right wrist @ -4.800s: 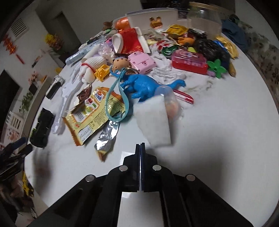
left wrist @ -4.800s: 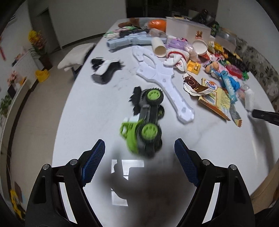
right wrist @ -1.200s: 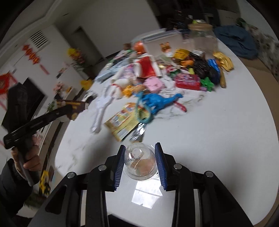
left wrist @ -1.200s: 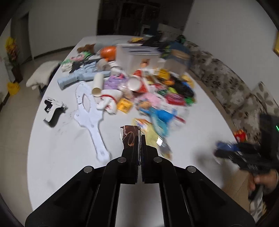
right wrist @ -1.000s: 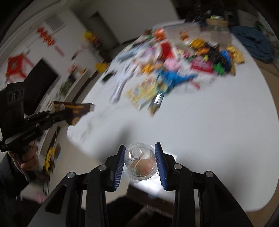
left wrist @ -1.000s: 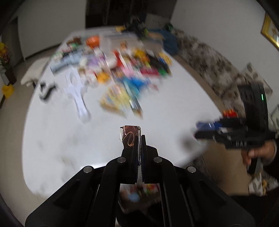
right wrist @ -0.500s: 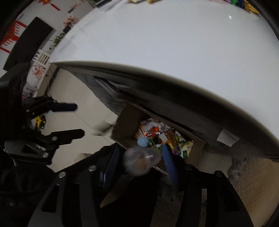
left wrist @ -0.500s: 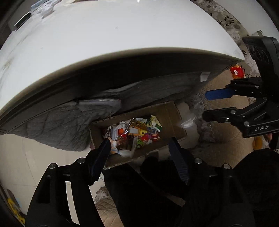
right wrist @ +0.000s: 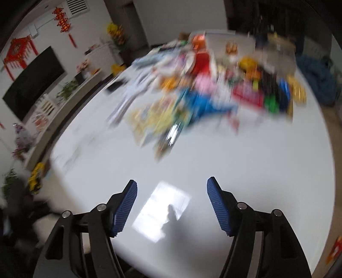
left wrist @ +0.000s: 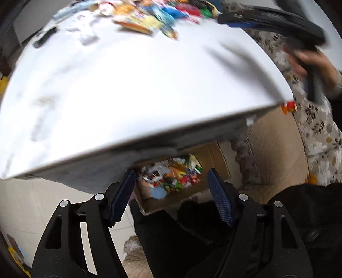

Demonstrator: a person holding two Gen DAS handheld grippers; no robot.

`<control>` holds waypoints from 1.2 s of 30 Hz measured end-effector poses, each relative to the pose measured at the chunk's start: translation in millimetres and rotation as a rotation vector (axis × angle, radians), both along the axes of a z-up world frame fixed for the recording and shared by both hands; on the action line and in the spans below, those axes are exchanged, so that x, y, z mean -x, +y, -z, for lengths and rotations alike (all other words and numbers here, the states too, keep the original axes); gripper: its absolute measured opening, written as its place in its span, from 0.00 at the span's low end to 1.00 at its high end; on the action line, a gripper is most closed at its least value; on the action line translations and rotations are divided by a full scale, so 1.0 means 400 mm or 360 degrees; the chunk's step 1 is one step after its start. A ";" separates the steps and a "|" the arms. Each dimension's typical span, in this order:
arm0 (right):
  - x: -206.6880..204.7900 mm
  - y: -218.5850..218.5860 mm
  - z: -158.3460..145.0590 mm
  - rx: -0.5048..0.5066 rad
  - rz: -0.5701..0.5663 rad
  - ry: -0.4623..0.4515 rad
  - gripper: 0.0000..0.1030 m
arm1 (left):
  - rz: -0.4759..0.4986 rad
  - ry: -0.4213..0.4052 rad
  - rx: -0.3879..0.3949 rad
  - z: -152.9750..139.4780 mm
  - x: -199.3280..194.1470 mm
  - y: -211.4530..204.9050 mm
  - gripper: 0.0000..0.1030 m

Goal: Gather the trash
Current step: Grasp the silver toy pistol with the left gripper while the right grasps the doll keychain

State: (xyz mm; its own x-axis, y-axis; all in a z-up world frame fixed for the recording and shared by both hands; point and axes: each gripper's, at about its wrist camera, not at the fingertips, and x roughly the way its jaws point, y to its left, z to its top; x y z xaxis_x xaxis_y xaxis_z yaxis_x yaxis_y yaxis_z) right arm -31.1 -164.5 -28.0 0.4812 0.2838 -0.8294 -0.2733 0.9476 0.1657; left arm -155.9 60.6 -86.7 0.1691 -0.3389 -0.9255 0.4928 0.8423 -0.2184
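My left gripper (left wrist: 171, 194) is open and empty, held over a cardboard box (left wrist: 215, 158) of mixed trash that stands on the floor under the near edge of the white table (left wrist: 128, 85). My right gripper (right wrist: 171, 203) is open and empty above the near part of the table (right wrist: 235, 171). A blurred heap of wrappers and toys (right wrist: 203, 89) lies at the table's far side; it also shows in the left wrist view (left wrist: 149, 17). The right gripper shows blurred at the top right of the left wrist view (left wrist: 267, 19).
A floral sofa (left wrist: 316, 119) stands to the right of the table. My dark-clothed legs (left wrist: 192, 235) are just in front of the box. A TV (right wrist: 32, 85) and a low cabinet (right wrist: 53, 102) line the left wall.
The wrapper and the clear capsule left my grippers over the box. Both grippers now stand open and empty. The right gripper has swung back up over the table; the left has tilted upward.
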 end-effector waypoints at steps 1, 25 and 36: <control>-0.049 0.004 0.003 0.0008 0.0007 0.0005 0.65 | -0.0025 -0.0006 0.0006 -0.011 -0.015 0.018 0.66; -0.391 0.087 0.052 -0.0190 0.0310 0.0350 0.45 | -0.0256 -0.0363 0.0046 -0.125 -0.502 0.345 0.66; -0.256 -0.004 -0.051 -0.0540 0.0581 0.0239 0.45 | -0.0250 -0.0464 -0.0336 -0.010 -0.995 0.280 0.82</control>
State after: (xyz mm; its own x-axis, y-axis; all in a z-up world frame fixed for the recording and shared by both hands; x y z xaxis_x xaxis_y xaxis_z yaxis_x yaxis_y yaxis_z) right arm 71.4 -166.1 -7.6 0.4819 0.3849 -0.7872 0.1153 0.8627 0.4923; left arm 242.2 172.5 -82.9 0.4699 -0.0950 -0.8776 0.3699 0.9239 0.0980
